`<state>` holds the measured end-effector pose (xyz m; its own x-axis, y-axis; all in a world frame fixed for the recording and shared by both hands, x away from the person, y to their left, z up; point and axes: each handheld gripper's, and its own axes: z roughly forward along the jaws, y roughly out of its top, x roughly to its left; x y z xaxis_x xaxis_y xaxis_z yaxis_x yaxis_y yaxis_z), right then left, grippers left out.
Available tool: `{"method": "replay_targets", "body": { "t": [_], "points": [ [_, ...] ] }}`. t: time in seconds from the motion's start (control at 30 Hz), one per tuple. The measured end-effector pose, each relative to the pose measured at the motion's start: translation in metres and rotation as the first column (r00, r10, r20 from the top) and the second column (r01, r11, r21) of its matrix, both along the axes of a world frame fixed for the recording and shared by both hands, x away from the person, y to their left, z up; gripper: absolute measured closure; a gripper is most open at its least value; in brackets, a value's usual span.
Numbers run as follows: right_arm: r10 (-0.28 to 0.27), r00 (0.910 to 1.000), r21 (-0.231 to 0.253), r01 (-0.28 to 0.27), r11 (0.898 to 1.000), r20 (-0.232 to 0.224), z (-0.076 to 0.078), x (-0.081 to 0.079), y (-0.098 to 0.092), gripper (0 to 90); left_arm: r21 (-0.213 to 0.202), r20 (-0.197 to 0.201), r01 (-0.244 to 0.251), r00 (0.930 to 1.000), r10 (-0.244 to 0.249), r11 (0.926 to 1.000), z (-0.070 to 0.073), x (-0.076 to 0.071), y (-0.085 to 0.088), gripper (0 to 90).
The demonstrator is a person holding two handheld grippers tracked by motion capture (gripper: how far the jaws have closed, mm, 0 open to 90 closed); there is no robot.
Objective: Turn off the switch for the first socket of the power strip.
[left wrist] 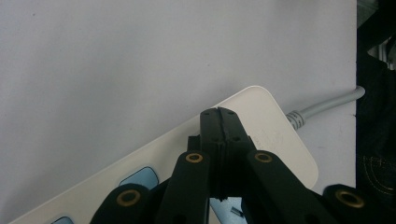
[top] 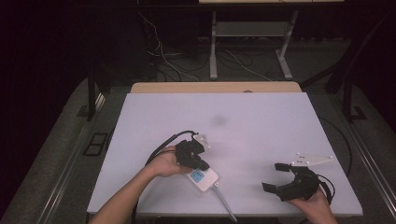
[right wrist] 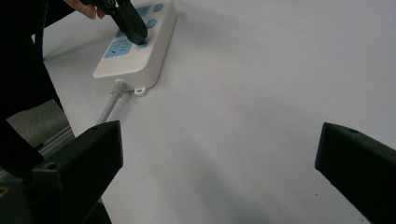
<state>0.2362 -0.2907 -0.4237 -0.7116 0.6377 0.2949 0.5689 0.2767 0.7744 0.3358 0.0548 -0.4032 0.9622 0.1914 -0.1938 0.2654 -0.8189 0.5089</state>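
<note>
Two grippers going: my left gripper (top: pixel 204 164) has its jaws pressed together, tips down on the white power strip (top: pixel 204 179) near the table's (top: pixel 261 112) front edge. Right gripper (top: pixel 275 178) gapes wide, holding nothing. No readable labels.

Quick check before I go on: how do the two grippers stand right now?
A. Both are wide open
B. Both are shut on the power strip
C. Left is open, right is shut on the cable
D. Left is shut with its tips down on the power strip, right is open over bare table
D. The left gripper has its jaws pressed together, tips on the white power strip, while the right gripper has its jaws spread wide over the bare table.
</note>
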Motion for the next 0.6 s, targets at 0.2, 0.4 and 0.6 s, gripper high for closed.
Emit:
{"method": "replay_targets", "body": {
  "t": [0.2, 0.4, 0.6],
  "points": [
    [-0.001, 1.0000, 0.003, 0.001, 1.000, -0.003, -0.0004, 0.0008, -0.0009, 0.7, -0.009, -0.032, -0.010, 0.9994, 0.009, 0.9999, -0.0013, 0.0032, 0.0012, 89.7],
    [-0.008, 1.0000, 0.009, 0.008, 1.000, 0.000, -0.0003, 0.0002, -0.0020, 0.7, -0.021, -0.051, -0.019, 0.9986, 0.018, 0.9996, -0.0032, 0.0045, 0.0028, 89.7],
    [-0.016, 0.9999, 0.017, 0.016, 1.000, 0.002, 0.0003, -0.0008, -0.0042, 0.7, -0.027, -0.057, -0.029, 0.9980, 0.027, 0.9992, -0.0042, 0.0055, 0.0036, 89.7]
  ]
}}
